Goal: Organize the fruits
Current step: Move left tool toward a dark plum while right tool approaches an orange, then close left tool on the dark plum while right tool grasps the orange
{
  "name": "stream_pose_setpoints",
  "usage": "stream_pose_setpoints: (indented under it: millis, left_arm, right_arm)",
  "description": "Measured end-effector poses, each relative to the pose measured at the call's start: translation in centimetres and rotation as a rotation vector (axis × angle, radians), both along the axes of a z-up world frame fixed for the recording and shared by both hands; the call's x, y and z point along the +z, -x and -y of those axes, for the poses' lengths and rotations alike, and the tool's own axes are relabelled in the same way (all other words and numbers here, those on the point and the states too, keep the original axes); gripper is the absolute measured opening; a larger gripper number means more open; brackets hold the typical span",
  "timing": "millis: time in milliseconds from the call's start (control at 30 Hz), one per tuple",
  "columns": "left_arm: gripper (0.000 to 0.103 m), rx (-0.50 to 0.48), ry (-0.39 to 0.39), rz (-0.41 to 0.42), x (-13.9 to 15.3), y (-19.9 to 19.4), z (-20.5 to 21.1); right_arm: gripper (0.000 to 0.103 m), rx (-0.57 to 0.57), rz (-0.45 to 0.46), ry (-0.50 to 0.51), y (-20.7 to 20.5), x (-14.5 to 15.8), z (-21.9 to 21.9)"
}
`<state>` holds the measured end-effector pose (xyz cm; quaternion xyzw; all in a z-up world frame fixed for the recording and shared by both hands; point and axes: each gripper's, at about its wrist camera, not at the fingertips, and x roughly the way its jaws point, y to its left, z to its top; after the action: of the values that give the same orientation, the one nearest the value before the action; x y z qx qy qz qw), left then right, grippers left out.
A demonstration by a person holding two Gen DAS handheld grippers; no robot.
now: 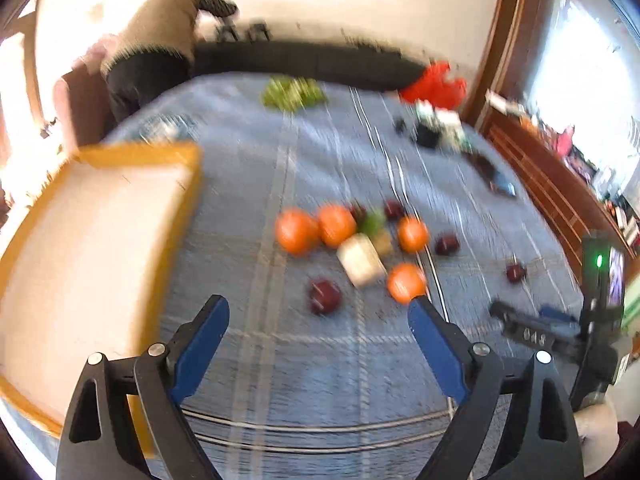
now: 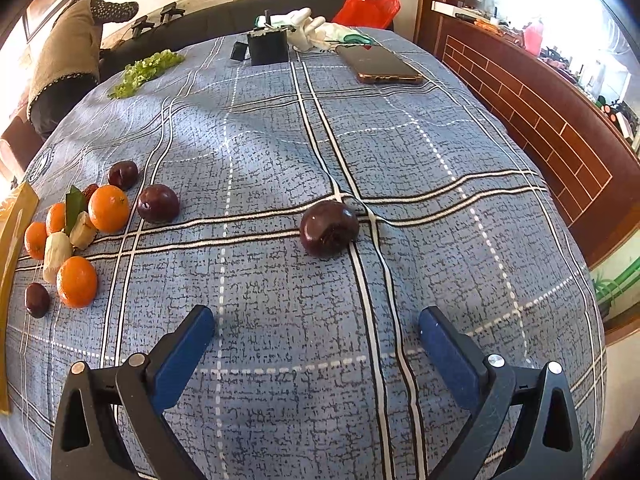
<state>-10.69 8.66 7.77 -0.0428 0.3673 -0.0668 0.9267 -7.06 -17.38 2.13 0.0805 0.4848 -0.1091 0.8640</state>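
Observation:
The left wrist view is blurred. My left gripper (image 1: 318, 306) is open over the blue plaid cloth with nothing between its fingers; a dark plum (image 1: 324, 295) lies just past the fingertips. Beyond it sit several oranges (image 1: 296, 232) and peeled banana pieces (image 1: 360, 260). A yellow-rimmed tray (image 1: 140, 152) lies to the left. My right gripper (image 2: 316, 320) is open and empty, and a lone dark plum (image 2: 329, 229) lies ahead of it. In the right wrist view the pile of oranges (image 2: 108, 208), banana pieces (image 2: 56, 254) and plums (image 2: 158, 203) is at the left.
Green grapes (image 2: 146, 68) lie at the far left of the cloth. A phone (image 2: 380, 65), a black box (image 2: 268, 46), white gloves (image 2: 312, 32) and a red bag (image 2: 368, 4) sit at the far end. A person (image 2: 68, 60) bends at the far left. A wooden brick-patterned counter (image 2: 540, 120) runs along the right.

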Motion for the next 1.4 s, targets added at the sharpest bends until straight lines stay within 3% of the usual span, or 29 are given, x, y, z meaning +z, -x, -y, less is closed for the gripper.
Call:
stream_pose_setpoints:
  millis: [100, 200, 300, 433, 567, 600, 667, 733, 933, 1000, 1200, 1400]
  left_arm:
    - [0.091, 0.076, -0.031, 0.143, 3.0, 1.2, -1.8]
    - [0.091, 0.152, -0.014, 0.245, 5.5, 1.6, -4.2]
    - [0.098, 0.156, 0.049, 0.236, 6.0, 0.9, -5.6]
    - [0.098, 0.156, 0.066, 0.174, 4.4, 0.0, -6.2]
    - [0.096, 0.111, 0.101, 0.104, 2.6, -0.7, -6.1]
    - [0.092, 0.100, 0.112, 0.092, 2.2, -0.8, -6.0]
    - [0.066, 0.072, 0.117, 0.057, 1.6, -1.2, -5.8]
    - [0.057, 0.051, 0.109, 0.020, 0.9, -1.7, -5.4]
    - [0.057, -0.010, 0.098, -0.023, -0.6, -2.8, -4.1]
    - [0.057, -0.031, 0.092, -0.041, -1.1, -3.2, -3.5]
    - [0.057, -0.098, 0.072, -0.079, -2.4, -4.0, -1.9]
    - [0.057, -0.173, -0.012, -0.122, -4.2, -5.7, 0.8]
  right_arm:
    - [0.099, 0.009, 0.083, -0.039, 1.3, 1.4, 0.1]
    - [0.099, 0.062, 0.261, -0.053, 3.4, 4.3, -0.7]
    - [0.100, 0.161, 0.366, -0.065, 4.1, 6.1, -2.2]
    - [0.099, 0.307, 0.290, -0.114, 2.5, 5.7, -5.5]
    - [0.083, 0.411, 0.220, -0.142, 0.4, 4.2, -8.8]
    - [0.082, 0.431, 0.204, -0.142, -0.1, 3.6, -9.4]
    - [0.078, 0.459, 0.179, -0.146, -0.6, 2.8, -10.4]
    - [0.076, 0.474, 0.160, -0.148, -1.4, 2.1, -11.2]
    - [0.057, 0.481, 0.113, -0.194, -2.9, 0.7, -11.9]
    - [0.040, 0.478, 0.092, -0.227, -3.1, 0.3, -11.6]
    - [0.039, 0.438, 0.104, -0.332, -2.6, 0.2, -9.8]
    - [0.039, 0.396, 0.121, -0.354, -1.7, 0.1, -8.6]
